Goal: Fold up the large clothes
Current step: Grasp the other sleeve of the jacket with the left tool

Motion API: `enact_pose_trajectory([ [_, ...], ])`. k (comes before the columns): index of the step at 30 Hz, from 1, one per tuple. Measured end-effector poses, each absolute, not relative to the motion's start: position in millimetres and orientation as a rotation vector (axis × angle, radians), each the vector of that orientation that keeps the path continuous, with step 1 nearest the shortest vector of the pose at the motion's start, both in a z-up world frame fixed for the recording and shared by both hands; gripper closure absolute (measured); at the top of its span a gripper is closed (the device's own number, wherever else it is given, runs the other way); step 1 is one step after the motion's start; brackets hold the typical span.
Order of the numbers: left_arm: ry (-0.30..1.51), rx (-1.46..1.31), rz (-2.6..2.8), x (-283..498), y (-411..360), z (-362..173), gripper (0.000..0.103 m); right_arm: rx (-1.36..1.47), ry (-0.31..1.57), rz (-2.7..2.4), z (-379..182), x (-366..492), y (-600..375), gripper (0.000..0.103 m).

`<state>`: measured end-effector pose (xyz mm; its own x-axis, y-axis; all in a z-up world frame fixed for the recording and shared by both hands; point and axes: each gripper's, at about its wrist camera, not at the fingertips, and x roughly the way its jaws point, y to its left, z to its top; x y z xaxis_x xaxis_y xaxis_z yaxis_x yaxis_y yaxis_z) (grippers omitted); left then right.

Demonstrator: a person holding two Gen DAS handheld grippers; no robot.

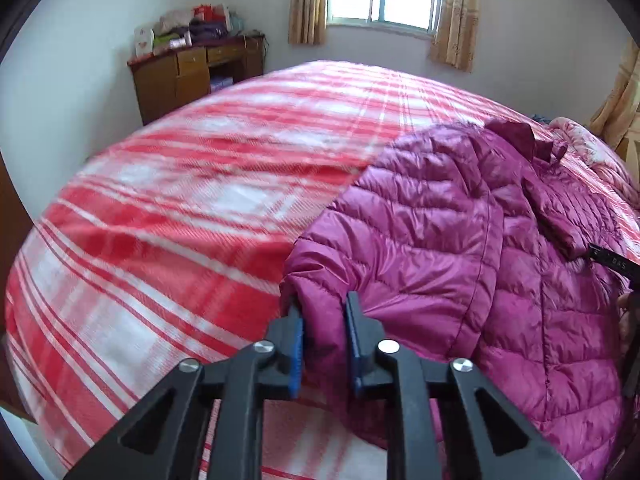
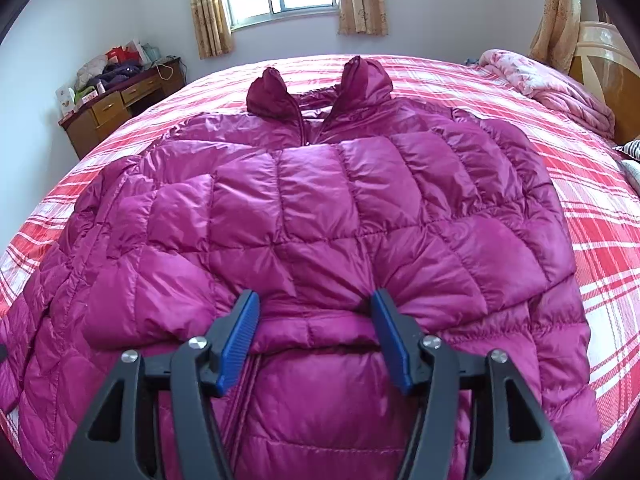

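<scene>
A magenta quilted down jacket (image 2: 320, 208) lies spread on the bed, front up, with its hood (image 2: 360, 76) toward the window and a sleeve folded across the chest. In the right wrist view my right gripper (image 2: 315, 300) straddles the near edge of that folded part, and the puffy fabric bunches against both blue pads. In the left wrist view the jacket (image 1: 460, 220) fills the right half. My left gripper (image 1: 323, 306) is shut on a bunch of fabric at the jacket's left edge, which is pinched between the pads.
The bed has a red and white plaid sheet (image 1: 180, 200), bare to the left of the jacket. A cluttered wooden desk (image 1: 196, 72) stands by the far wall under the window side. A pink folded quilt (image 2: 560, 92) and the headboard (image 2: 600, 52) are at the right.
</scene>
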<state>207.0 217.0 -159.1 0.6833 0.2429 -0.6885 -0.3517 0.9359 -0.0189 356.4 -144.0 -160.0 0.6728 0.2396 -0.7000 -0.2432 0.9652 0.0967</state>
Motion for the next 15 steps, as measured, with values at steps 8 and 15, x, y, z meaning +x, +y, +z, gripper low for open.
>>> enact_pose_trajectory([
  [8,0.644,-0.058,0.410,222.2,262.8,-106.6,0.091,-0.009,0.791,0.277,-160.2,357.8,-143.9,0.039],
  [15,0.577,0.013,0.385,248.7,252.2,-62.9,0.092,-0.019,0.799,0.305,-142.2,345.3,-157.8,0.038],
])
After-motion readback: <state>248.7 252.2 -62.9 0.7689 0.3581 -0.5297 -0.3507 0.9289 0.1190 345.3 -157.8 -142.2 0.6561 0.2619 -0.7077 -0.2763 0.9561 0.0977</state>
